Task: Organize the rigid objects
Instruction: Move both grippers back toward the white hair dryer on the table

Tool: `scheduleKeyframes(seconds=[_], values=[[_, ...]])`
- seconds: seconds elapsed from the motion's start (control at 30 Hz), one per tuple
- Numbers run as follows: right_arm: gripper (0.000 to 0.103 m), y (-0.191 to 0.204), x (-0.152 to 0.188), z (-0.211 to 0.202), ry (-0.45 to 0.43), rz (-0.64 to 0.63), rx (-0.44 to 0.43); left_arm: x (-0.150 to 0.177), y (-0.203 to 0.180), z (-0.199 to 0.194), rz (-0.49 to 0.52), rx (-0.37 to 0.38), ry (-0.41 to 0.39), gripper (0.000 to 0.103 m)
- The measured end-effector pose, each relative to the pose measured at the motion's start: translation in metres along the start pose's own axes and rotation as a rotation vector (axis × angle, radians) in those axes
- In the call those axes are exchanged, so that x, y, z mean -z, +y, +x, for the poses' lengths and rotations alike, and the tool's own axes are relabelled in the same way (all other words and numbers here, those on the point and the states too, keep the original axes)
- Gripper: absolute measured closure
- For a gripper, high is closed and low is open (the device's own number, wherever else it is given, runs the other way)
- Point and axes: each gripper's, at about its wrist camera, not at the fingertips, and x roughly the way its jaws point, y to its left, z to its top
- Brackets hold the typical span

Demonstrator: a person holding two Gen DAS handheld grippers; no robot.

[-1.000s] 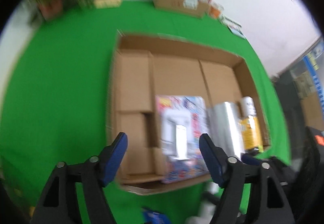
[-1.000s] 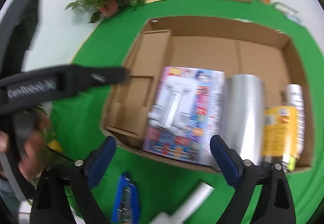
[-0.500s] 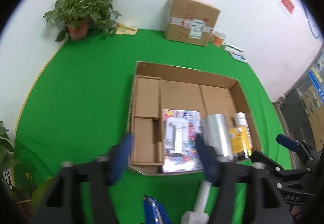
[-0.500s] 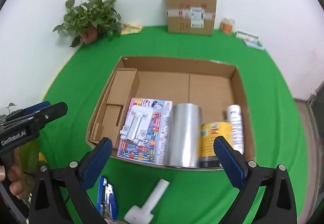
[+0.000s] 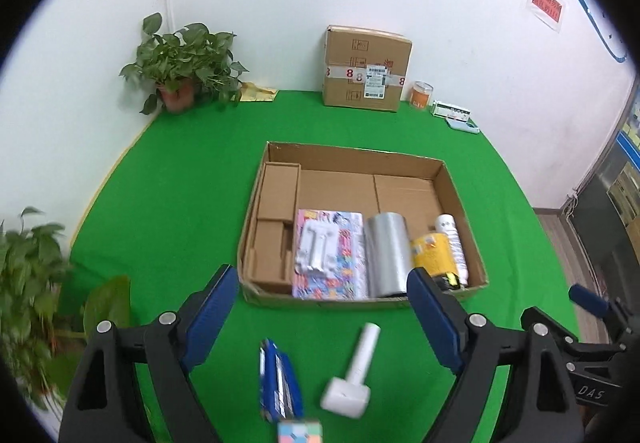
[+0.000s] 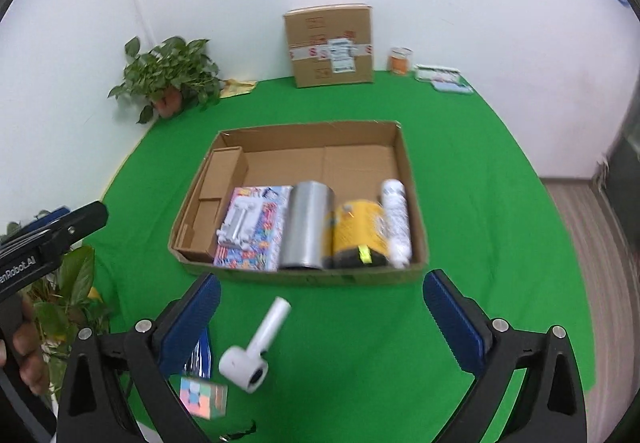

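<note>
A shallow cardboard box [image 5: 356, 155] [image 6: 412, 203] lies on the green cloth. Along its near side lie a colourful blister pack [image 5: 330, 255] [image 6: 256, 229], a silver cylinder [image 5: 387, 253] [image 6: 308, 229], a yellow can [image 5: 434, 253] [image 6: 360, 229] and a white bottle [image 5: 454, 243] [image 6: 396, 223]. On the cloth in front of the box lie a white handheld device [image 5: 354, 375] [image 6: 256, 347], a blue packet [image 5: 278, 383] [image 6: 200, 357] and a colour cube [image 5: 300, 433] [image 6: 204, 397]. My left gripper [image 5: 322, 319] hangs above them, its jaws opening with nothing between them. My right gripper [image 6: 322, 319] stands open and empty.
A sealed carton [image 5: 366, 73] [image 6: 330, 45], an orange jar [image 5: 422, 95] and small packs stand by the back wall. A potted plant [image 5: 184, 71] [image 6: 170, 75] sits at the back left; more leaves [image 5: 32, 283] crowd the near left. A hand [image 6: 24, 355] holds the left gripper.
Both grippers pulled back and rose away from the box, so the white device, blue packet and cube came into view. The left jaws narrowed, then spread wide again.
</note>
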Motion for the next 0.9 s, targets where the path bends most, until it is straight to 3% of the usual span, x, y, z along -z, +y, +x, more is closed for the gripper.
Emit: scheduleKeyframes(seconds=[0.23,0.43,0.67,0.9], values=[[0.001,-0.038,0.046,-0.053,-0.017,0.030,-0.012,0.033,-0.052,-0.030,0.102,0.005,-0.007,0.017],[0.001,-0.063,0.063,-0.076,-0.019,0.067,-0.022,0.046,-0.074,-0.047,0.115,0.018,0.002,0.017],[0.001,-0.045,0.066,-0.067,0.014,0.027,-0.062,0.056,-0.056,-0.045,0.086,0.006,0.046,0.017],[0.001,-0.009,0.046,-0.032,0.069,-0.017,-0.060,0.048,-0.031,-0.010,0.115,0.051,0.115,0.017]])
